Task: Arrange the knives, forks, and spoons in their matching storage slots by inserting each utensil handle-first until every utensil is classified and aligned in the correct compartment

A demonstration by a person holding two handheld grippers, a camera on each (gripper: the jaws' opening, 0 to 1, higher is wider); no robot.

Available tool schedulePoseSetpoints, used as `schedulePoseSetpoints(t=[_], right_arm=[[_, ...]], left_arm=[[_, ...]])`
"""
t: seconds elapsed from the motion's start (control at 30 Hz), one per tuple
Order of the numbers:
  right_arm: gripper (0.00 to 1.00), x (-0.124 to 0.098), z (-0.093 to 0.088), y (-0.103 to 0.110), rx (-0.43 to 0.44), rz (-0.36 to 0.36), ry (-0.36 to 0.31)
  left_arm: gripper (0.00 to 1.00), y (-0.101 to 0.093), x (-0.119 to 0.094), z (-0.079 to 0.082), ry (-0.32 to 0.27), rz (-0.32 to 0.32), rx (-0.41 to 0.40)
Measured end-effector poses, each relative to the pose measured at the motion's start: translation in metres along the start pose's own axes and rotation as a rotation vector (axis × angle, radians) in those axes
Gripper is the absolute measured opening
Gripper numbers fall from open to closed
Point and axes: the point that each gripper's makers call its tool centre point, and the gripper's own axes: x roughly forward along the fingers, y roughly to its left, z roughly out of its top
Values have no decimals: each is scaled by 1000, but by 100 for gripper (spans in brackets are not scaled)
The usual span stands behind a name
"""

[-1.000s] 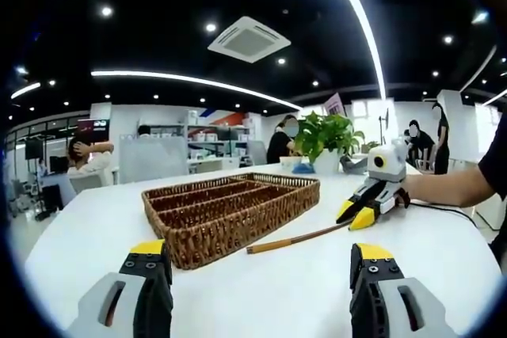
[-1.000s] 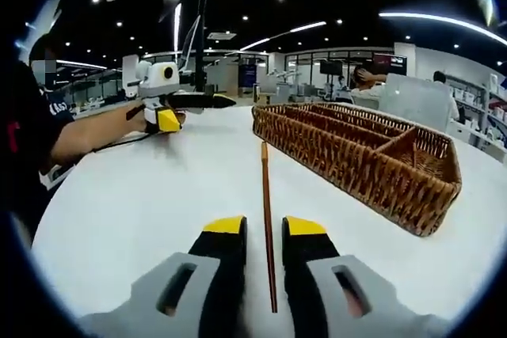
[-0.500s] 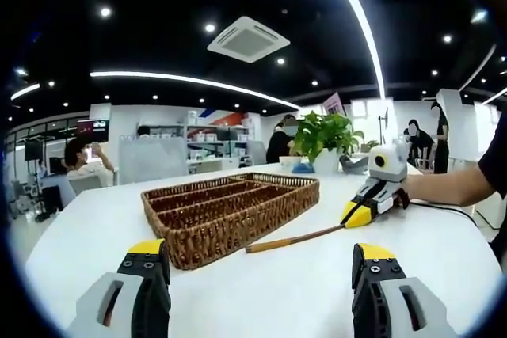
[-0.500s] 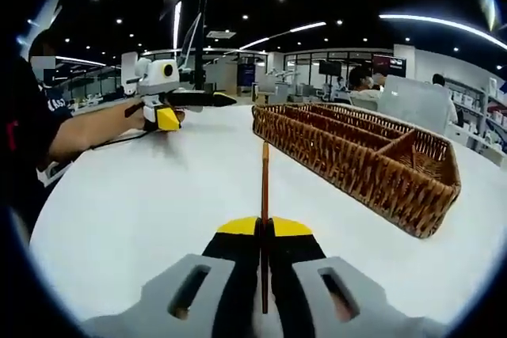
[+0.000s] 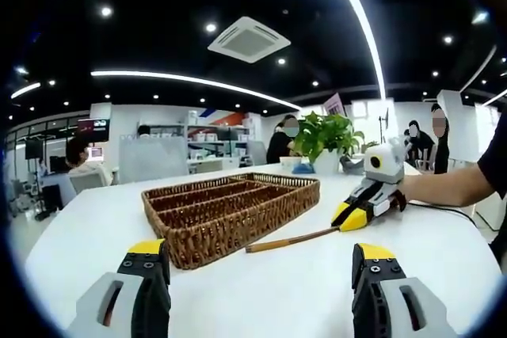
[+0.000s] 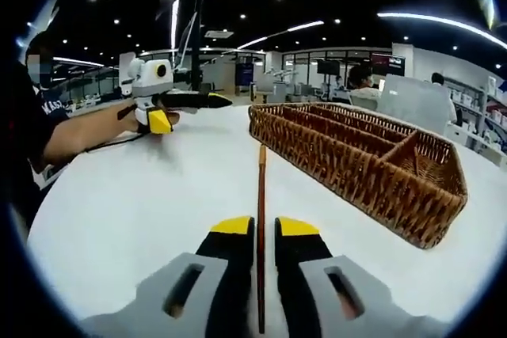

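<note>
A slim brown utensil handle [image 6: 260,219] is seen lying on the white counter [image 6: 142,211], its long axis running from the lower centre of the right gripper view straight up toward the frame's middle, beside the near wall of the woven wicker tray [image 6: 372,164]. The right gripper [image 6: 259,231] is set around the handle's near end with a narrow gap on each side, so the jaws are slightly parted and no firm clamp is shown. In the left gripper view the same handle [image 5: 289,241] is laid slantwise at centre, between the tray [image 5: 230,207] and the right gripper [image 5: 348,218]. The tray is rectangular, coarse-woven and divided lengthwise into compartments. The left gripper [image 5: 257,259] is held wide open over smooth counter [image 5: 261,290].
</note>
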Motion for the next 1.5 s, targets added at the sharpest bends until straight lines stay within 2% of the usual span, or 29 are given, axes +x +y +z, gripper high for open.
schedulePoseSetpoints(t=[0.13,0.33,0.7,1.0,1.17,1.37,1.5], right_arm=[[3,0,1,-1,21,-11,2],[2,-1,0,1,-11,-34,4],[1,-7,0,6,-2,-14,-2],[1,-17,17,1,-6,-41,-68],[1,-20,21,-2,9,-58,-79],[1,-25,36,2,7,-73,-105],[1,-30,44,-1,9,-106,-116]], left_arm=[[100,-1,1,-1,6,-3,5],[100,1,0,1,-3,0,-2],[100,1,0,0,-3,0,-4],[100,1,1,-1,5,-4,-10],[100,1,1,-2,6,-3,-9],[100,2,1,-2,5,-2,-11],[100,1,1,-2,9,0,-6]])
